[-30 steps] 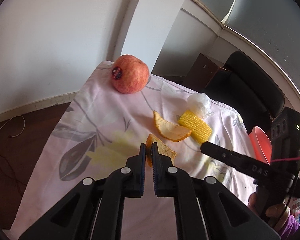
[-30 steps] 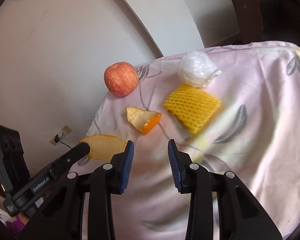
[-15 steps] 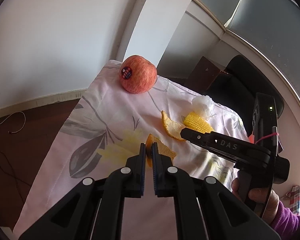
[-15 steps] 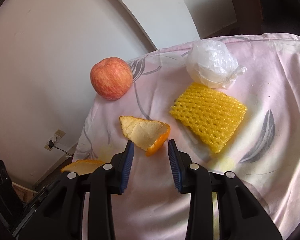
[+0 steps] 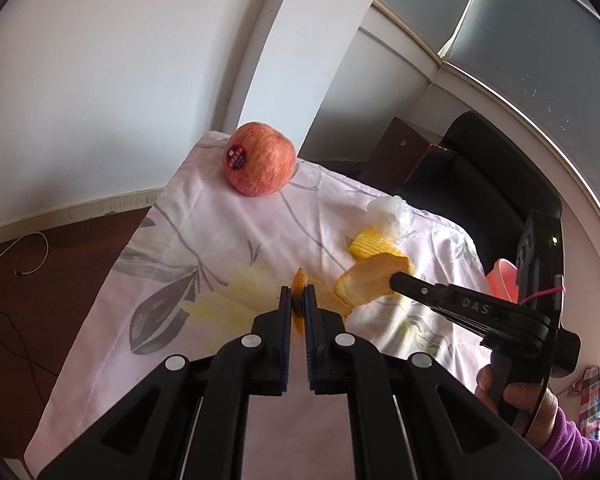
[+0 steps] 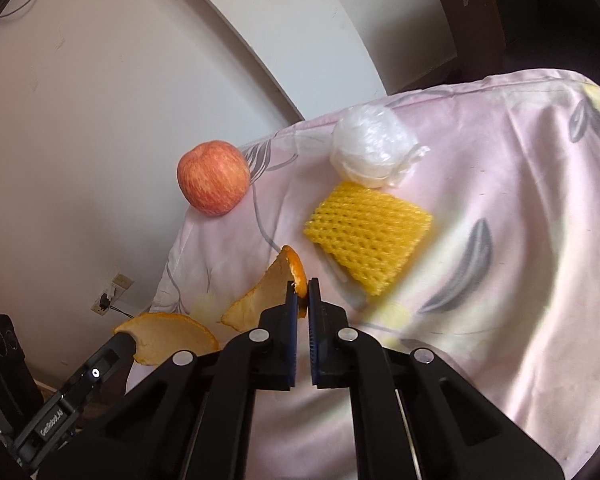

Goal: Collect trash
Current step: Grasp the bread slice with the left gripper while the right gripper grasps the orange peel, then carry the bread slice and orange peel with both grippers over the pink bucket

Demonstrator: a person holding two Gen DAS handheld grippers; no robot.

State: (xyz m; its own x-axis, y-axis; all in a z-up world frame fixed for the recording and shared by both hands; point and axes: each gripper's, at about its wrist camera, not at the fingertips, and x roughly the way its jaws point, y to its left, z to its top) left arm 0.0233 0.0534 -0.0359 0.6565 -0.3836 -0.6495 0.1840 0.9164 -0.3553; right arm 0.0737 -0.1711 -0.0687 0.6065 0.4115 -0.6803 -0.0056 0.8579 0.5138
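Pinching curled, pithy orange peels (image 6: 268,292)

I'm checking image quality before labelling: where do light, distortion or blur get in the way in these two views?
Left wrist view: fisheye bends the wall and window frame into arcs; the apple and the peel in the left gripper stay sharp. Right wrist view: a bright sun streak washes out the cloth beside the yellow foam net; the plastic wad is nearly blown out; the right gripper is sharp.

Black tongs (image 5: 297,300), blue pads, purple sleeve (image 5: 572,446)
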